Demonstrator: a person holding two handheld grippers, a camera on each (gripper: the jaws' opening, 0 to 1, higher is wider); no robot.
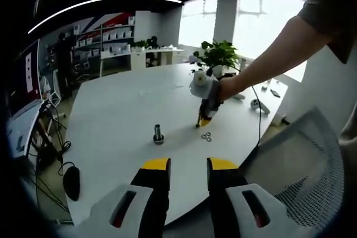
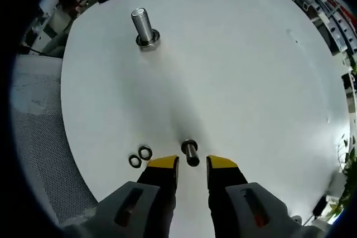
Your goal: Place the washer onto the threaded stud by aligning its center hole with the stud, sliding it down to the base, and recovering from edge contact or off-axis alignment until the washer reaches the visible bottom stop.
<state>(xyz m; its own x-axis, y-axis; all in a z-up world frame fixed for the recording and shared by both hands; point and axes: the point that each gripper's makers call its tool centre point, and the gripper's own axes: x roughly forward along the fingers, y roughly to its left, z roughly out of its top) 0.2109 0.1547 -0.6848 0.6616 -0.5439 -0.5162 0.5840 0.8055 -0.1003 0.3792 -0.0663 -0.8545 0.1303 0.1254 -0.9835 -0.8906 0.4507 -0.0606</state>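
From my left tool's view the washers (image 1: 207,136) are too small to count. The right tool (image 1: 203,120) tips blur together, and the worktop (image 1: 122,110) near edge is cut off.

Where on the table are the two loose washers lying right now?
In the right gripper view the two washers lie flat side by side on the white table, just left of the right tongs and near the small dark bolt.

Counts on the white counter (image 2: 251,82) — two loose washers (image 2: 140,156) lying side by side, touching; one large upright threaded stud (image 2: 144,28) standing on its base; one small bolt (image 2: 190,152) lying beside the washers — nothing else countable showing.
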